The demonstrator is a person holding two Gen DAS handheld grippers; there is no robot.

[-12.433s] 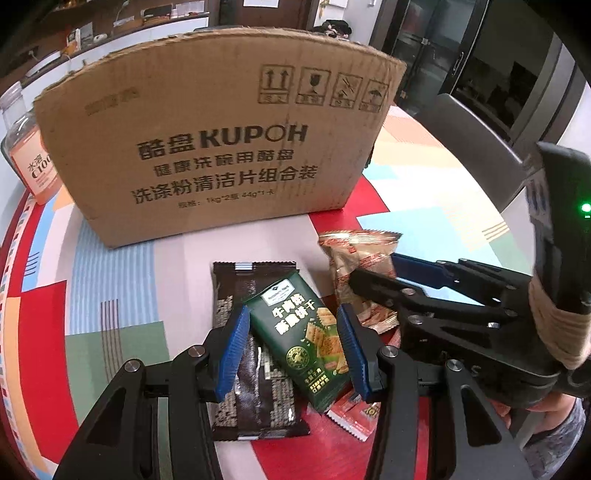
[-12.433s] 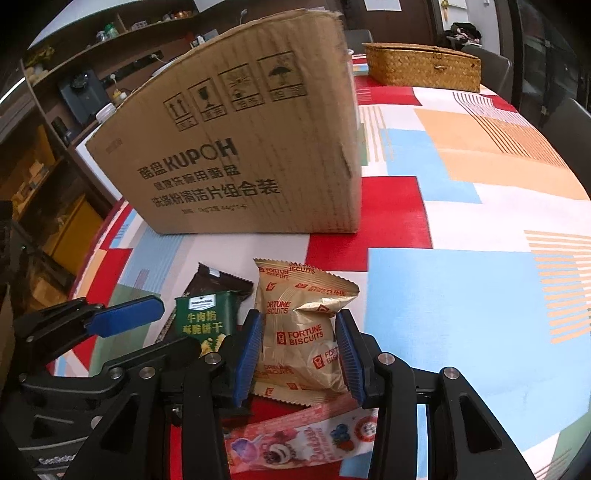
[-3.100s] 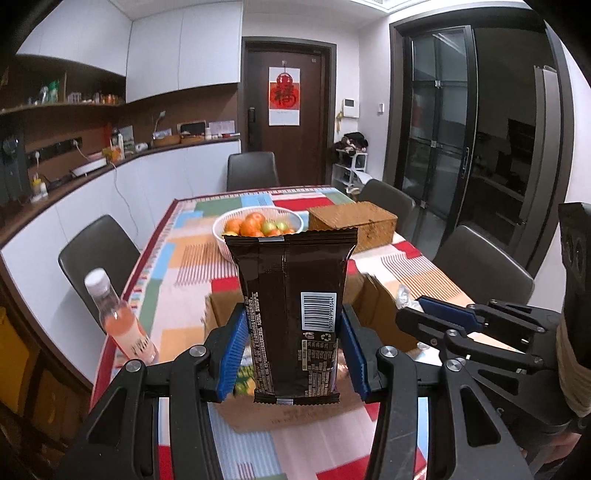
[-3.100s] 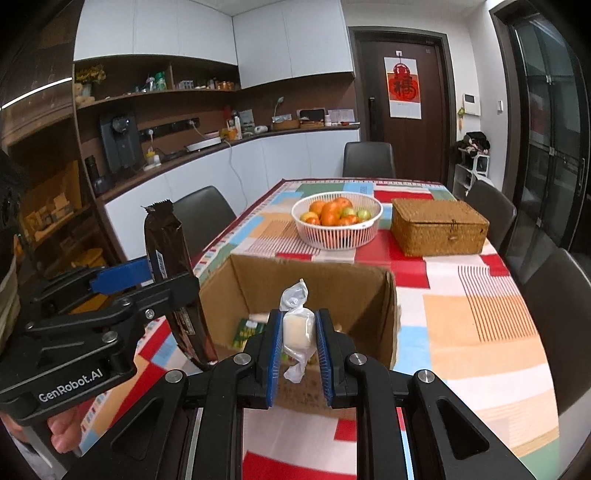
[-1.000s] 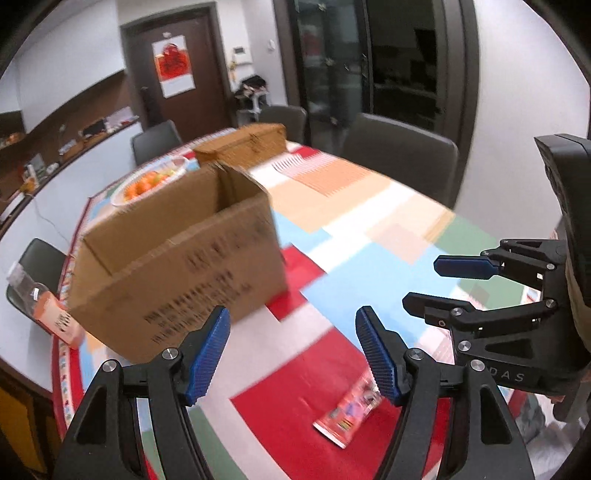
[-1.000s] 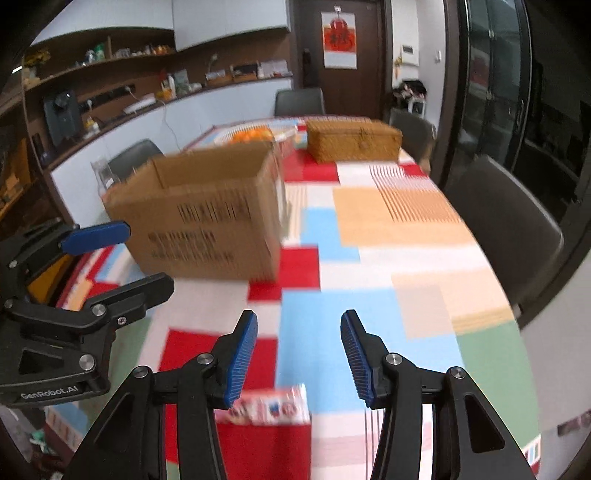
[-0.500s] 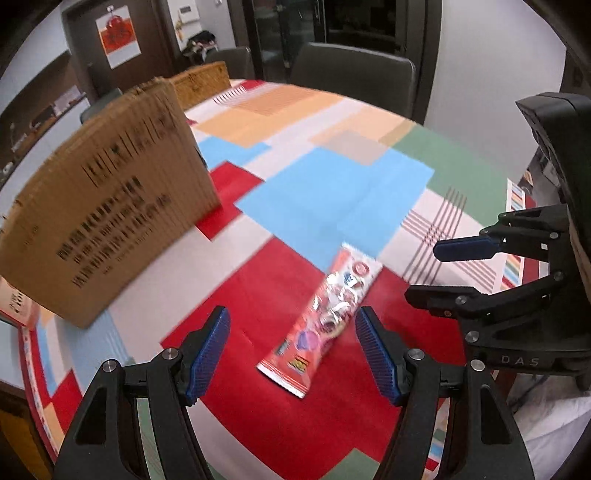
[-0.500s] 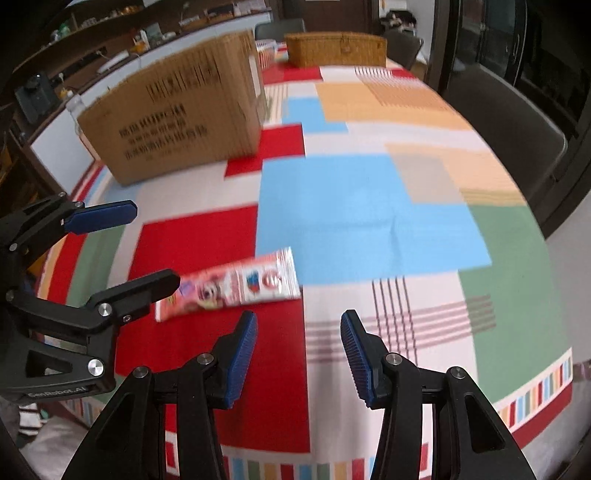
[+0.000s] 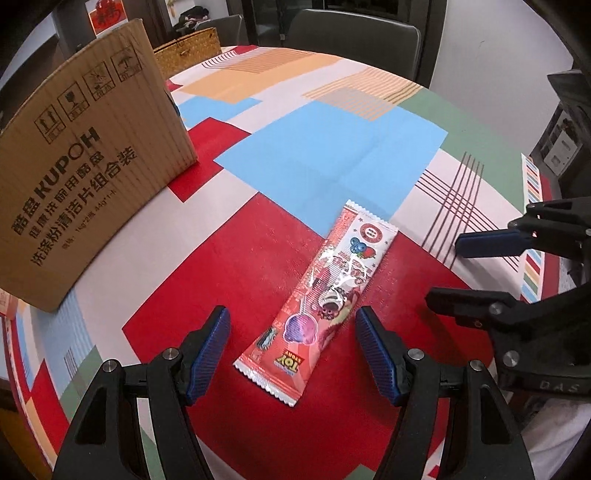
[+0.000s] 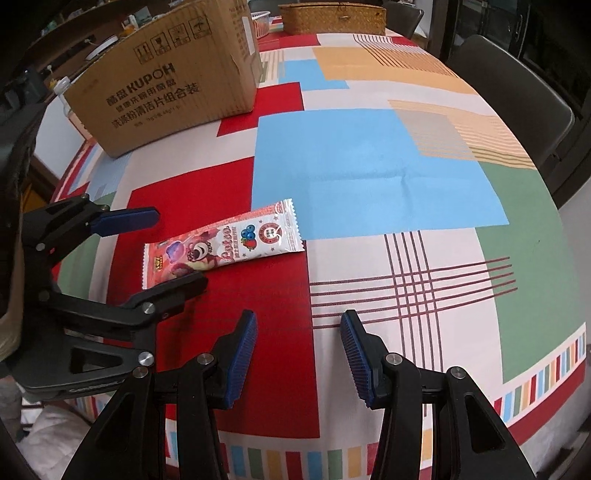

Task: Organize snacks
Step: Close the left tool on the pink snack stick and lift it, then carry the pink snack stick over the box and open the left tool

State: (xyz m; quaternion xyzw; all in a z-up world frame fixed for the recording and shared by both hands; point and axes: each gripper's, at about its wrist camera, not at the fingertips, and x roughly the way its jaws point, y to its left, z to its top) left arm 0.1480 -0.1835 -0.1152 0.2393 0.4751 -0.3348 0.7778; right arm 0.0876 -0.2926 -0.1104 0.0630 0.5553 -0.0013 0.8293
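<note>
Your left gripper (image 9: 291,356) points steeply down at the table (image 9: 332,155), its blue pads spread wide with nothing pressed between them. The one snack in view, a long pink-and-red snack packet (image 9: 325,299) with cartoon printing, lies flat on a red patch of the patterned cloth. In the left wrist view it runs on a slant from lower centre up toward the right. Its near end sits in the gap between your open pads but touches neither of them.

Your right gripper (image 10: 297,360) is also parted and empty. In its own view the pads frame only bare cloth at the bottom centre, where the red patch meets the white one. There the snack packet (image 10: 221,247) lies left of centre, well apart from the right pads, and one finger of your left gripper (image 10: 147,258) crosses in front of the packet's left end (whether it touches, you cannot tell).

The cardboard box (image 9: 81,144) with KUPOH printed on its side stands in the upper left of both views, well apart from the packet. A woven basket (image 10: 332,18) sits behind it at the top of the frame, and a dark chair (image 10: 513,96) stands at the table's upper right edge.
</note>
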